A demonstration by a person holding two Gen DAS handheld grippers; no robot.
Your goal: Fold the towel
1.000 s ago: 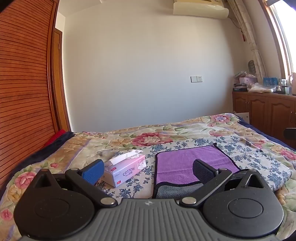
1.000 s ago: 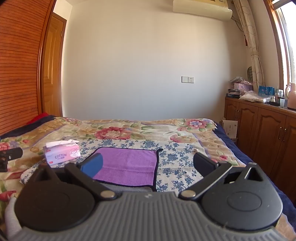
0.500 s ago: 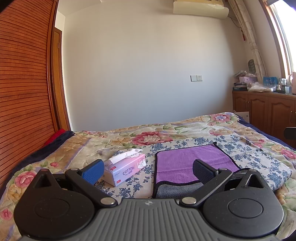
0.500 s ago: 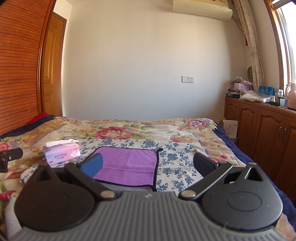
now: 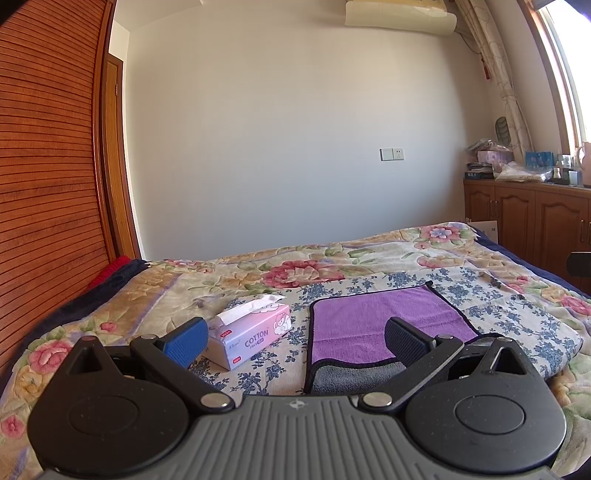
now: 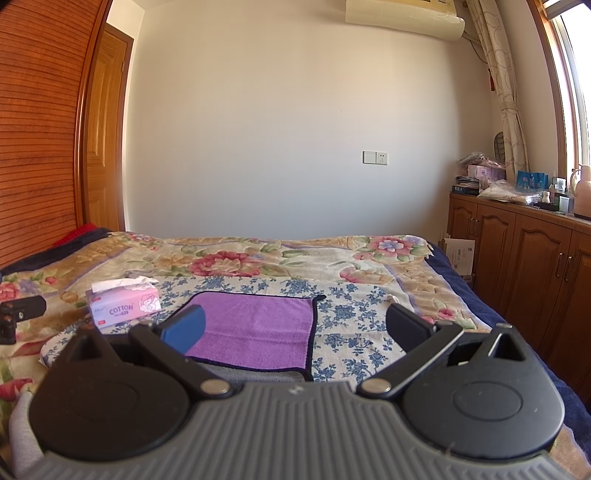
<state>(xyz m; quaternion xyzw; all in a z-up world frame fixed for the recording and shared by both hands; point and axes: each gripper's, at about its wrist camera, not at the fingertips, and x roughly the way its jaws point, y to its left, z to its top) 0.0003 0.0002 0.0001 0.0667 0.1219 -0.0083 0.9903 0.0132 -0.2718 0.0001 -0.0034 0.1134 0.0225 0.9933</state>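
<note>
Two claws: left gripper (image 5: 293,338) and right gripper (image 6: 293,328) both spread wide, holding nothing.
Towel: purple towel (image 5: 380,319) lies flat on the blue-flowered cloth (image 5: 491,306), grey underside showing at its near edge.
Neighbour: tissue box (image 5: 249,334) just beside the towel's left edge.
Risk: left claw may nudge the box, or pinch the cloth underneath along with the hem, likely skewing the fold.

Home bedrm: floral bed (image 6: 258,254), wood cabinets (image 6: 517,251), AC unit (image 6: 402,16).
</note>
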